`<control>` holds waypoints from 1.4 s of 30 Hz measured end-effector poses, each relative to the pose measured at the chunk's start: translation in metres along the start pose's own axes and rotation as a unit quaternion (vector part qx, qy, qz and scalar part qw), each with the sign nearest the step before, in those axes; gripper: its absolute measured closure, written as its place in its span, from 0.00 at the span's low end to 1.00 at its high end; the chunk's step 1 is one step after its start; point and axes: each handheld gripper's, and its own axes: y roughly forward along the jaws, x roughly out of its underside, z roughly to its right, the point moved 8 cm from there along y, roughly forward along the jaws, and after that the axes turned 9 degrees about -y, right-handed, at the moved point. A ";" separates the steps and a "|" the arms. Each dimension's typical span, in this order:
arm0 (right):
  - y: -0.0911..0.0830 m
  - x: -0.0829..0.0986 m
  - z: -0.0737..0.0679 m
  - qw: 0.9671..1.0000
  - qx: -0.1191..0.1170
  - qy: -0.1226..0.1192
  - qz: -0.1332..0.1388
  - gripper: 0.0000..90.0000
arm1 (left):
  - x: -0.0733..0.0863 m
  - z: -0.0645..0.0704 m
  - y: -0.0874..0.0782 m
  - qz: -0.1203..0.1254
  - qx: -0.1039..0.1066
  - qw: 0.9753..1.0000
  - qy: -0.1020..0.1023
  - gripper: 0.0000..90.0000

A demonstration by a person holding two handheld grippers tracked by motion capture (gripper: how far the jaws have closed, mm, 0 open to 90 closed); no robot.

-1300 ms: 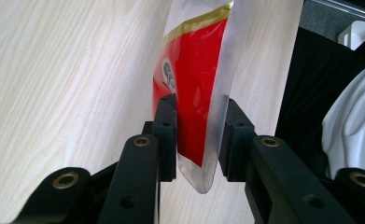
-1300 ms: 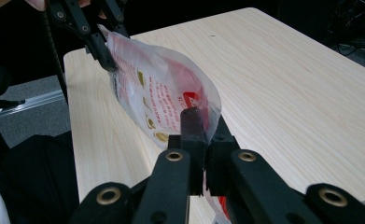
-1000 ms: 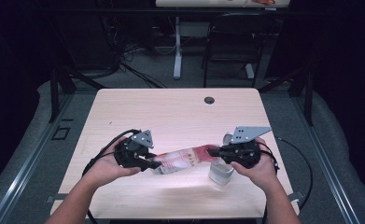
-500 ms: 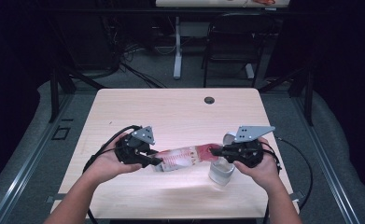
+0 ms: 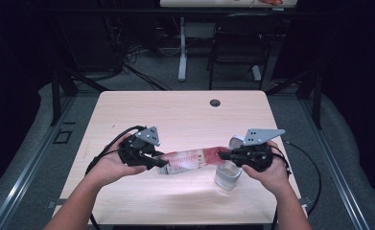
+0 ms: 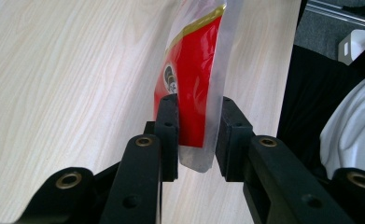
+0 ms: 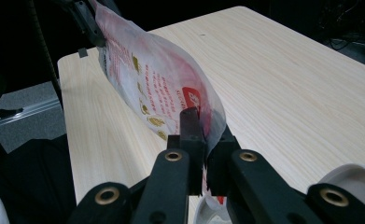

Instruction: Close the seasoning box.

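Above the near half of the table [image 5: 127, 115], a red-and-clear snack pouch [image 5: 187, 160] is held stretched between the two grippers, lifted clear of the wood. The left gripper [image 5: 162, 164] is seen in its own view with a jaw on each side of the pouch's sealed bottom edge [image 6: 196, 140]; one jaw is pressed to the film, the other shows a sliver of gap, so a light pinch is judged rather than a hard clamp. The right gripper [image 5: 223, 155] is clenched tight on the opposite end [image 7: 203, 135], the plastic crumpled between its jaws. A clear cup [image 5: 227, 176] is standing just below the right gripper, close to the table's near edge, with the pouch's end tilted over it. By the look of it, the lift and positioning are done, and emptying into the cup is what remains. Whether the pouch is already torn open cannot be told; its mouth is hidden behind the right jaws. The cup's contents cannot be made out, and its rim [image 7: 353, 179] is cut off in the right gripper view.
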 end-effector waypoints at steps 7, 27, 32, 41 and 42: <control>-0.002 -0.001 0.000 1.000 0.002 -0.002 0.001 0.98 | -0.002 0.000 -0.003 0.002 -0.001 1.000 0.003 0.82; -0.006 0.003 0.002 1.000 0.000 0.004 -0.004 0.97 | -0.008 0.004 -0.001 0.000 0.002 1.000 0.008 0.82; -0.006 0.006 0.004 1.000 -0.003 0.007 -0.008 0.97 | -0.009 0.004 -0.001 0.003 0.003 1.000 0.008 0.83; -0.007 0.008 0.005 1.000 -0.003 0.011 -0.009 0.97 | -0.013 0.004 -0.003 0.005 0.002 1.000 0.011 0.83; -0.006 0.008 0.005 1.000 -0.003 0.012 -0.007 0.97 | -0.013 0.004 -0.003 0.004 0.003 1.000 0.010 0.83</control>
